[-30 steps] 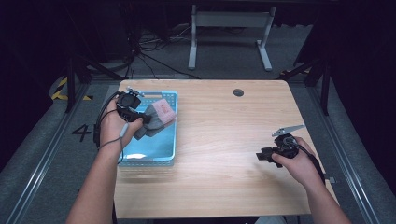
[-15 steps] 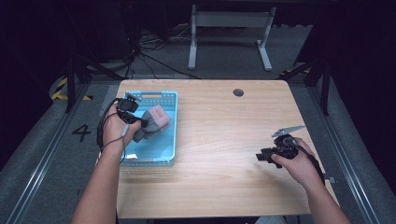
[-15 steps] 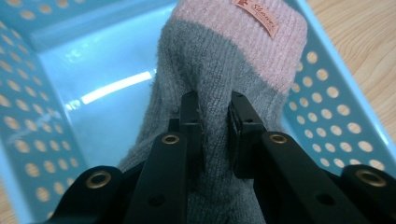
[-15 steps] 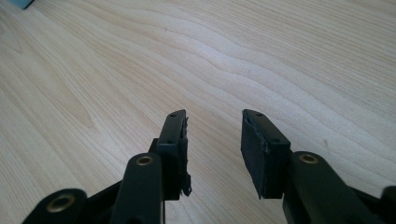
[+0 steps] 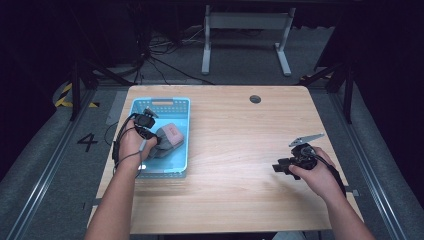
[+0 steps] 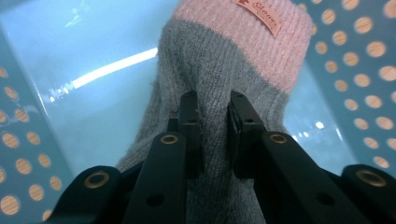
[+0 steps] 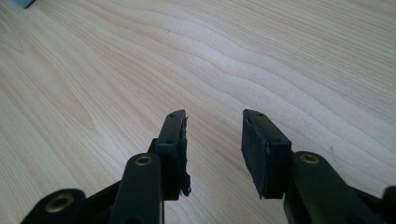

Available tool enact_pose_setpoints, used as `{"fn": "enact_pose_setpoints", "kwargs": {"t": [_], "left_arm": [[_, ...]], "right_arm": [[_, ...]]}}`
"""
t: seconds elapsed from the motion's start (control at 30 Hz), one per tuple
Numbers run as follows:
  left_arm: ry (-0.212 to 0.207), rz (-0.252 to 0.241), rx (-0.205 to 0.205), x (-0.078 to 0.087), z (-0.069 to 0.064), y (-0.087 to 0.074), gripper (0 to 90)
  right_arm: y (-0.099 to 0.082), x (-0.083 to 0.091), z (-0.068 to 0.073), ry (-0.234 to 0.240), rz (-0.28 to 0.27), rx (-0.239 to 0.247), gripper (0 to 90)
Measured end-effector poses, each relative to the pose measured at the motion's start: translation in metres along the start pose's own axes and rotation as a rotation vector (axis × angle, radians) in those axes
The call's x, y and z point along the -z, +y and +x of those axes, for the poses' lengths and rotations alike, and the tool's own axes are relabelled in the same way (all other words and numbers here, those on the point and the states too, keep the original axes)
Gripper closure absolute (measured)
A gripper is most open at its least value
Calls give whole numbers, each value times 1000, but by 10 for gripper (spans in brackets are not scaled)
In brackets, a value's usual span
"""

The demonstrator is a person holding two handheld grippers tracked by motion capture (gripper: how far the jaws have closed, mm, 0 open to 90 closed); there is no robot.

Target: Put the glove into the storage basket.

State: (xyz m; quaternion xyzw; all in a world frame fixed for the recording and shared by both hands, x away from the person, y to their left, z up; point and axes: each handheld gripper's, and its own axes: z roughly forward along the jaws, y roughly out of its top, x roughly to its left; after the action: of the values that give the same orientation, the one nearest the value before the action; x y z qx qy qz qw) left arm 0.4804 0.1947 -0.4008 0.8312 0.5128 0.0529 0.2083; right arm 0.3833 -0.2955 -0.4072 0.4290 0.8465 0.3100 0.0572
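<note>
A grey knitted sock with a pink cuff (image 5: 169,137) hangs low inside the light blue perforated basket (image 5: 161,102) at the table's left. My left gripper (image 5: 156,143) is shut on it. In the left gripper view its jaws (image 6: 214,100) pinch a fold of the sock's grey part (image 6: 196,60), and the pink cuff carries a small label. The basket's floor and dotted walls (image 6: 345,70) lie close behind. My right gripper (image 5: 278,167) rests low over the table's right side. Its jaws (image 7: 215,121) stand open with only bare wood between them.
The wooden table (image 5: 235,150) has a small round hole (image 5: 255,99) near its far edge. A metal frame (image 5: 245,35) and cables stand on the dark floor beyond. A grey plate (image 5: 306,138) sticks out from the right gripper.
My left hand has come down and toward me, lowering the sock deeper into the basket. The right hand has stayed where it was.
</note>
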Motion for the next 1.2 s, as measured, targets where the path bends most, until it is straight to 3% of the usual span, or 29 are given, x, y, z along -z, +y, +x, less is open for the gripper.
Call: {"fn": "enact_pose_setpoints", "kwargs": {"t": [0.1, 0.17, 0.23, 0.37, 0.53, 0.77, 1.2], "left_arm": [[10, 34, -3, -6, 0, 0, 751], [21, 54, 3, -10, -1, 0, 632], [32, 46, 3, -10, -3, -1, 523], [15, 19, 11, -5, -6, -1, 443], [37, -43, -11, 8, -11, 0, 465], [3, -99, -63, 30, -22, 0, 468], [-111, -157, -238, 71, -83, -15, 460]], "right_arm": [[1, -1, 0, 1, -2, -1, 606], [1, -1, 1, 3, -3, 3, 605], [2, -1, 1, 2, -4, 4, 603], [2, -1, 1, 2, -4, 4, 599], [5, -2, 0, 6, -7, 8, 597], [10, -3, -2, 11, -15, 13, 593], [10, 0, -9, 6, -12, 5, 586]]}}
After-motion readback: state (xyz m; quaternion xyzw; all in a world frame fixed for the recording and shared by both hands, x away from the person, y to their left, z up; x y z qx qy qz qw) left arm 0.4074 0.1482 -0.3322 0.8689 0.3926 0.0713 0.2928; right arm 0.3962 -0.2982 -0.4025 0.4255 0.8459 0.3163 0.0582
